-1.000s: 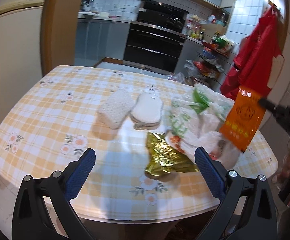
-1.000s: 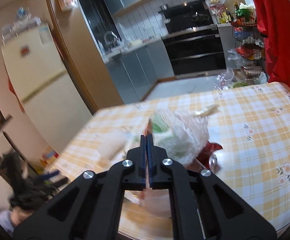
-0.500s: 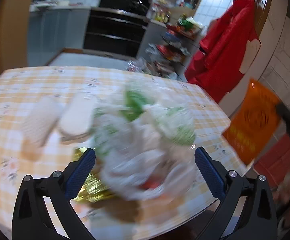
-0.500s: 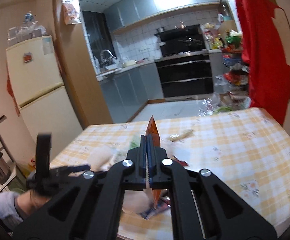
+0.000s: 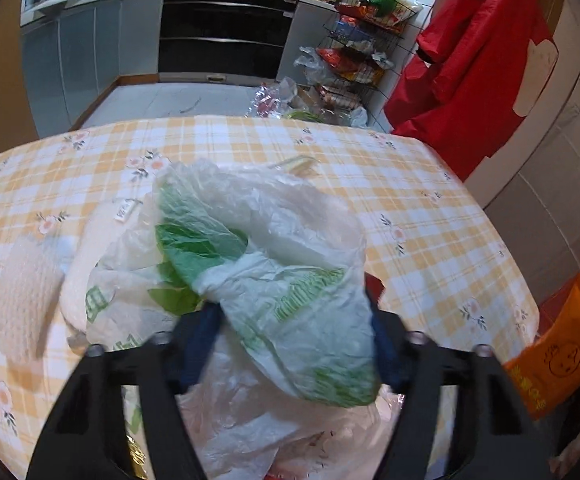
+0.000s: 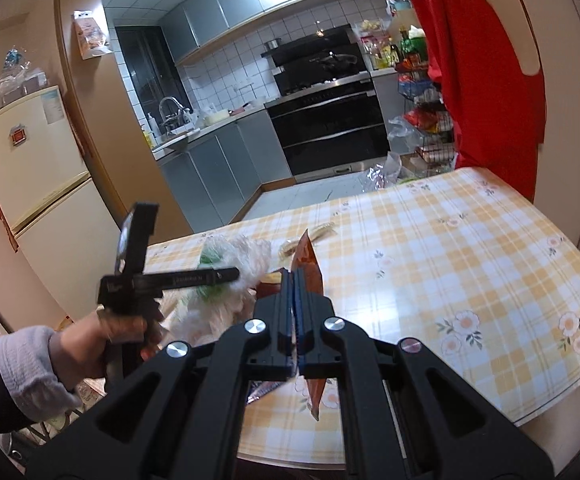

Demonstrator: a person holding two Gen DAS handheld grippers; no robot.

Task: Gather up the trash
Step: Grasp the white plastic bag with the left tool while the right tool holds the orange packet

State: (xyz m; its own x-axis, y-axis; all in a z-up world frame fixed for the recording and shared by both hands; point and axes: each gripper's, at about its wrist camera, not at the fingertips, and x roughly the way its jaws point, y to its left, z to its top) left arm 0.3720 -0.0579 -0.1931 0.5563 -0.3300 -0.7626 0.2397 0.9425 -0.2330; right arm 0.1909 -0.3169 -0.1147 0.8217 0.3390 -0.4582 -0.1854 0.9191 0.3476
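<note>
**A:** Since a second ago, left gripper (image 5: pixel 290 332) has swung in from the table edge over the trash pile and its jaws have just been closing, roughly from full spread to half. Crumpled white-and-green plastic bag (image 5: pixel 274 280) is between the blue pads now; they look to be touching its sides, though the plastic hides the contact. Bag has not left the table.

**B:** Right side?

**A:** Right gripper (image 6: pixel 295 300) is clamped tight on the flat orange foil snack wrapper (image 6: pixel 310 276), same pinch as a second ago. Wrapper hangs edge-on from the pads, clear of the yellow-and-white checked floral tablecloth (image 6: pixel 470 264). In the left wrist view it sits off the table's right edge.

**B:** So progress?

**A:** My read: one piece picked, second being grabbed, nothing binned. No bin or trash container visible in either view.

**B:** What's left on the table?

**A:** Under and beside the bag: more clear crumpled plastic film (image 5: pixel 250 420) with something red inside, and a sliver of gold foil wrapper (image 5: pixel 134 460) at the bottom edge, mostly hidden. Left of the bag, white knitted scrub pad (image 5: pixel 22 300) and white oval sponge pad (image 5: pixel 90 264); can't tell if those count as trash. Small pale wrapper (image 5: pixel 296 165) lies beyond the bag.

**B:** Estimate?

**A:** Early to middle. Most of the pile is uncollected.
</note>
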